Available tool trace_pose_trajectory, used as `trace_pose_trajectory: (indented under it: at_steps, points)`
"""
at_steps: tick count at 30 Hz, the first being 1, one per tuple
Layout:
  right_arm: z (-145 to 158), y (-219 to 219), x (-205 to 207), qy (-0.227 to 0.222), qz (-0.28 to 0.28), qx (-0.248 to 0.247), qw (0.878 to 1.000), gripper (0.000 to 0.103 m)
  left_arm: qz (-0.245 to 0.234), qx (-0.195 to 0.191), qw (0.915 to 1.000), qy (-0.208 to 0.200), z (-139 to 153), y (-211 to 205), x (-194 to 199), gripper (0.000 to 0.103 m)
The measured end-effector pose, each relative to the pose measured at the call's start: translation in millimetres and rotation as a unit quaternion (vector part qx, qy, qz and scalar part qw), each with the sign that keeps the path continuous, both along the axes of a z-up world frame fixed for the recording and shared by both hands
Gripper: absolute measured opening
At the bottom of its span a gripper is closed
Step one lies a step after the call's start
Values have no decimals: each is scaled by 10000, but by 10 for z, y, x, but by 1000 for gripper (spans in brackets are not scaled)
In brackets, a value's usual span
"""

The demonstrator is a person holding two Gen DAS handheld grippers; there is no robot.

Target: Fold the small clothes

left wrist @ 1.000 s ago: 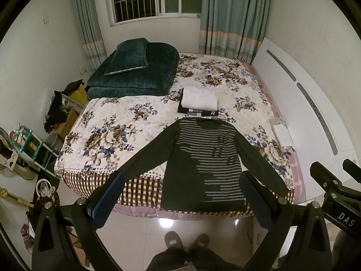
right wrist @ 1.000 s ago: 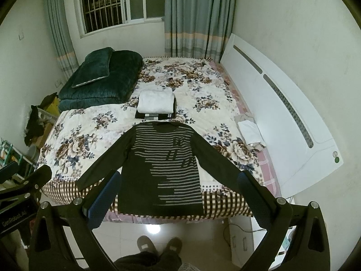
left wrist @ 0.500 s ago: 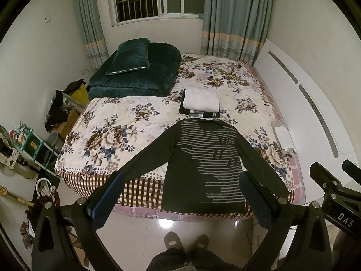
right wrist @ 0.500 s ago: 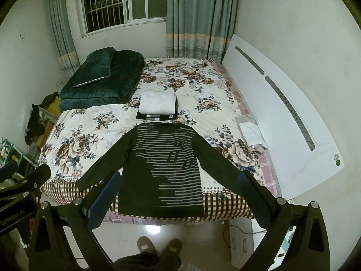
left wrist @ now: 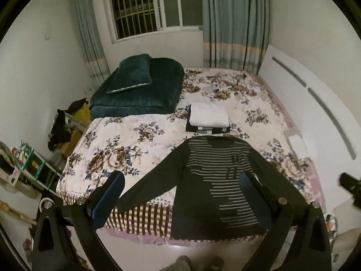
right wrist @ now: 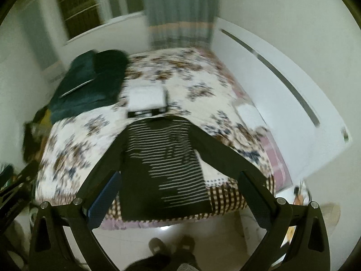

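Across the bed's (left wrist: 144,133) near edge the striped sweater (left wrist: 216,180) lies spread, unfolded; both grippers, left (left wrist: 180,194) and right (right wrist: 178,192), have swung closer, jaws wide open and empty, so folding looks imminent

Home bedroom: floral-sheeted bed (left wrist: 140,135), curtains (left wrist: 234,22), barred window (left wrist: 144,6).

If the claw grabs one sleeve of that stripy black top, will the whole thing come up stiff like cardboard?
Probably not. The stripy top lies flat and its hem droops over the edge of the bed, so it looks soft and would likely sag and dangle. It seems thin, so probably light. Lifted by one sleeve, the rest may drag across the sheet.
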State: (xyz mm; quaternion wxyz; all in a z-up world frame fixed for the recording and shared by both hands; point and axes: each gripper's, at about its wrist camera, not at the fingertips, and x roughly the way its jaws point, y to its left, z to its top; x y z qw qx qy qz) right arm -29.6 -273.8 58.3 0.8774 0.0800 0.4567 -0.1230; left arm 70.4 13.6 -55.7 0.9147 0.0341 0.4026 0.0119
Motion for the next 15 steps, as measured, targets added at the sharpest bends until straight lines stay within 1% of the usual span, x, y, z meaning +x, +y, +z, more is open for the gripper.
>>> trace_pose_trajectory:
  at_steps: [2,3,4,5,7,9,11,12,14,15]
  points:
    - [-284,-299,69,58,-455,48,9989,103,-41,39,10000,58,-254,-59,164,103]
    - [-503,-507,107,142,-739,68,9971,103,-84,15,9998,172,-416,-110,287,103]
    - [-668,-649,128,193,-910,82,9956,103,-110,10,9996,257,-554,-161,368,103]
    - [-902,-853,168,294,-1160,104,9928,103,-93,82,9990,429,-751,-241,510,103]
    - [-1336,-1235,195,469,-1528,161,9870,103,-105,179,9977,646,-1069,-386,685,103]
    - [-1887,-1687,220,681,-1911,402,9784,101,-89,355,9957,847,-1390,-529,848,103]
    - [-2392,-2083,252,873,-2212,743,9685,93,-40,520,9925,1102,-1787,-701,1033,103]
    - [-2729,-2320,272,968,-2383,1021,9609,91,1,584,9908,1220,-1940,-751,1093,103]
    - [-3312,-2732,271,1123,-2719,1493,9440,81,104,616,9864,1520,-2320,-874,1272,103]
    - [-3503,-2855,269,1163,-2823,1631,9382,79,182,600,9843,1648,-2492,-917,1357,103]
